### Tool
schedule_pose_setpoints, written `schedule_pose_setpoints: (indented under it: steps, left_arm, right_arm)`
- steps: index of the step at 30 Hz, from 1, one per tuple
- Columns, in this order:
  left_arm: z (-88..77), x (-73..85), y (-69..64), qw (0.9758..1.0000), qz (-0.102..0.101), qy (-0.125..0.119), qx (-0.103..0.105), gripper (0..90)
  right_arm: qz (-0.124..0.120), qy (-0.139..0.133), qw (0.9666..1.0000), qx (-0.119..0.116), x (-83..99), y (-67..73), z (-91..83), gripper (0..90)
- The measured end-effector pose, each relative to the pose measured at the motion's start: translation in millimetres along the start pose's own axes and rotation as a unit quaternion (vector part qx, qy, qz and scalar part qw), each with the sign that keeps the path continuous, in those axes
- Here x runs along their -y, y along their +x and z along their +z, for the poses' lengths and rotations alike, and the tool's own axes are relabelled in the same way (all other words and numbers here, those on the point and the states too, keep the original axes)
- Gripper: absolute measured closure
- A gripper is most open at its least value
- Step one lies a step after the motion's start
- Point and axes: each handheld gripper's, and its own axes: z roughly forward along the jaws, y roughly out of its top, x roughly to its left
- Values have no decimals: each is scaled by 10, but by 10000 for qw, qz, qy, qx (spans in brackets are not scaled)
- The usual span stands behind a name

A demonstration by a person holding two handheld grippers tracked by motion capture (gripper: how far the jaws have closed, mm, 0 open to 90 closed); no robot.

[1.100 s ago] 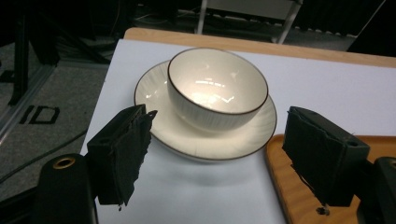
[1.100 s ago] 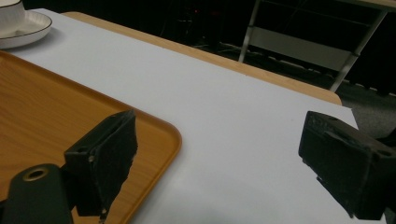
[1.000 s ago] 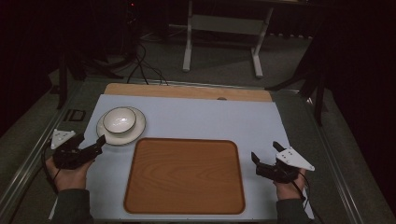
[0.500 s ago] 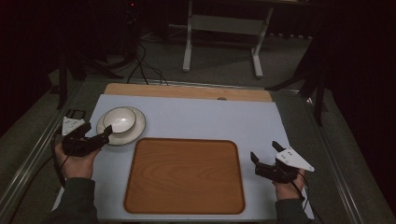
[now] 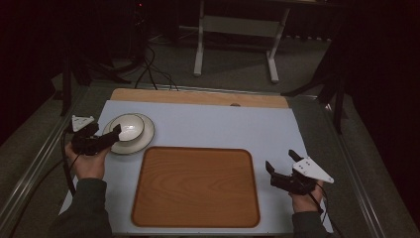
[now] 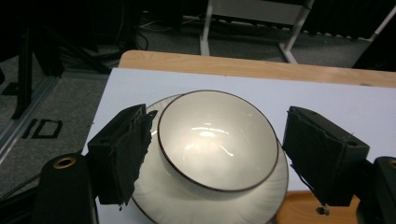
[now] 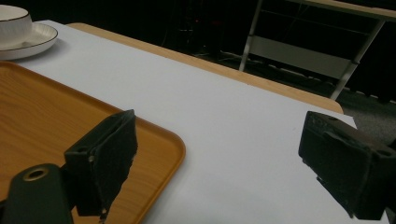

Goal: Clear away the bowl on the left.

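Observation:
A white bowl [image 5: 127,127] with a dark rim sits on a white plate [image 5: 143,140] at the left of the pale blue mat. My left gripper [image 5: 106,135] is open at the plate's left edge and points at the bowl. In the left gripper view the bowl [image 6: 217,140] lies straight ahead between the two spread jaws, and the plate [image 6: 154,200] reaches under them. Nothing is held. My right gripper [image 5: 280,161] stands open over the mat, right of the wooden tray [image 5: 195,186]. The right gripper [image 7: 219,135] has the tray's corner [image 7: 154,140] beside its left jaw.
The tray lies empty at the front middle of the mat [image 5: 223,126]. A wooden table strip [image 5: 198,97] runs along the far edge. Metal rails border both sides. A desk frame [image 5: 235,44] and cables stand on the floor beyond. From the right gripper view the bowl [image 7: 11,25] is far left.
My left gripper has moved forward along the left side and now reaches the plate's edge with the bowl ahead of its jaws. The right gripper has stayed put.

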Motion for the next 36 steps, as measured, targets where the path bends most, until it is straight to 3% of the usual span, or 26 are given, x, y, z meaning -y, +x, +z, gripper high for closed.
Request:
schedule_pose_setpoints:
  steps: [8, 21, 28, 36]
  left_arm:
    - [156, -52, 34, 9999, -127, 106, -38, 243]
    - [387, -48, 0, 9993, -117, 319, -130, 242]
    - [534, -13, 74, 9975, -97, 597, -369, 242]
    - [645, 25, 150, 9954, -232, 838, -409, 247]
  right_arm:
    - [-8, -4, 10000, 2, -1, 2, -3, 111]
    - [-12, -37, 10000, 13, -2, 3, -10, 111]
    - [-22, -39, 10000, -14, -2, 11, -7, 111]
    - [-23, -43, 10000, -28, -2, 11, -5, 112]
